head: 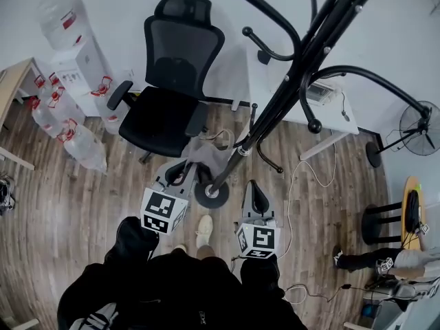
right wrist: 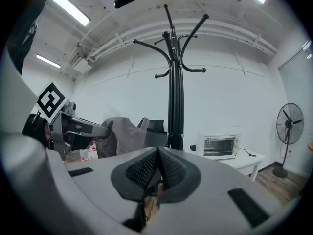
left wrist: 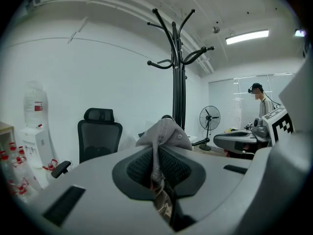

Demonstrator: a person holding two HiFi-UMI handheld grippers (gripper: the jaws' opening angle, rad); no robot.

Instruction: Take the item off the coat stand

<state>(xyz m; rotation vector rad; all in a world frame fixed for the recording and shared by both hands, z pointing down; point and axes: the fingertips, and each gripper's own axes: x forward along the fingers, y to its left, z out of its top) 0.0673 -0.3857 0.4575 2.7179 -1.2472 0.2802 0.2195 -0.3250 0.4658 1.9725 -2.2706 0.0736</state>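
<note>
The black coat stand (head: 295, 60) rises from its round base (head: 210, 194) right in front of me; its hooks look bare in every view. A grey cloth item (head: 203, 152) hangs off the stand in my left gripper (head: 188, 166), just left of the pole. In the left gripper view the cloth (left wrist: 164, 133) is pinched between the shut jaws of that gripper (left wrist: 156, 156). My right gripper (head: 253, 185) sits right of the base, shut with nothing in it (right wrist: 157, 154). From the right gripper view the left gripper (right wrist: 73, 126) shows holding the cloth (right wrist: 120, 133) beside the stand (right wrist: 175, 82).
A black office chair (head: 172, 81) stands behind the stand. Water bottles (head: 69, 133) and a dispenser (head: 79, 60) are at the left. A white table (head: 337, 115) with a toaster oven (right wrist: 220, 146), a fan (head: 419, 126) and a stool (head: 385, 222) are at the right. A person (left wrist: 261, 102) stands far right.
</note>
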